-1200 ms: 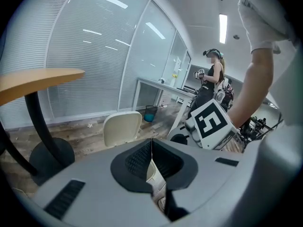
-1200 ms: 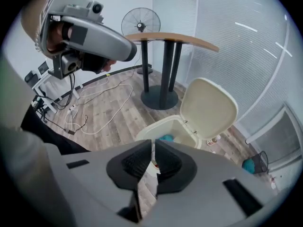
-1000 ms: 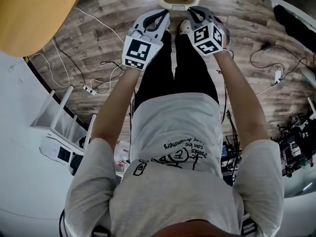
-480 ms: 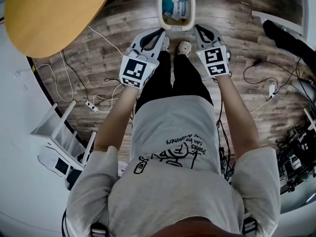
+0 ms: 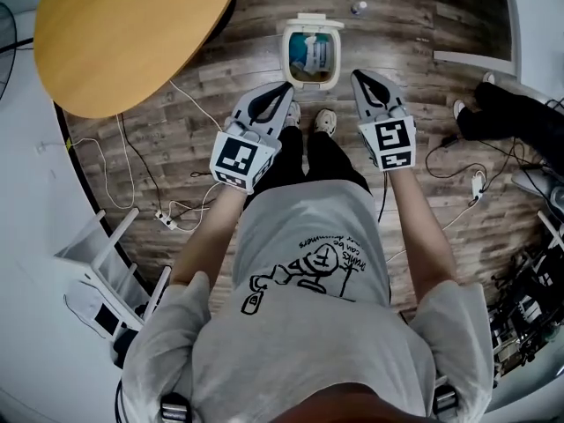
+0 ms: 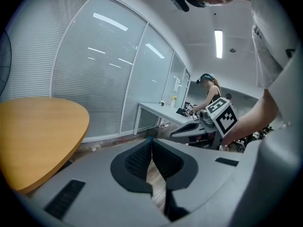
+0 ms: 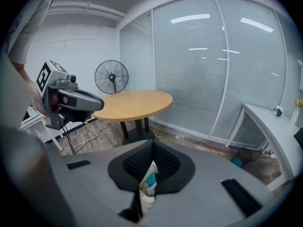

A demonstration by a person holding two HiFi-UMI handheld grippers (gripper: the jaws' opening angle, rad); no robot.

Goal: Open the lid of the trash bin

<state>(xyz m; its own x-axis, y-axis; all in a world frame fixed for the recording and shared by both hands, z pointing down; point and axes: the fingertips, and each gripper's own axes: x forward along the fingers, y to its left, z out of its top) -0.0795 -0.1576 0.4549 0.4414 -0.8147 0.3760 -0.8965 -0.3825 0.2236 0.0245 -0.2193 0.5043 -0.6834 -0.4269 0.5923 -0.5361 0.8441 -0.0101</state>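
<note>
A wood-plank floor point(image 5: 176, 104) fills the head view, with a round yellow table point(image 5: 123, 33) at upper left. The person point(image 5: 308, 307), in a grey printed shirt and dark trousers, stands over it with both arms stretched forward. The bin point(image 5: 338, 55) sits on the floor just ahead of the shoes point(image 5: 326, 122), beside the table's edge. Its lid point(image 5: 310, 18) stands raised at the far side, so the blue and white rubbish inside shows. The left tool point(image 5: 287, 87) points toward the bin's near left corner, apart from it. Its own view shows the dark pads meeting at the tips with nothing between them. The right tool point(image 5: 357, 76) points toward the bin's near right corner, also clear of it. Its jaws are closed tip to tip and empty, and the bin's contents show through the gap beneath them. White cables point(image 5: 189, 148) trail across the floor at left
</note>
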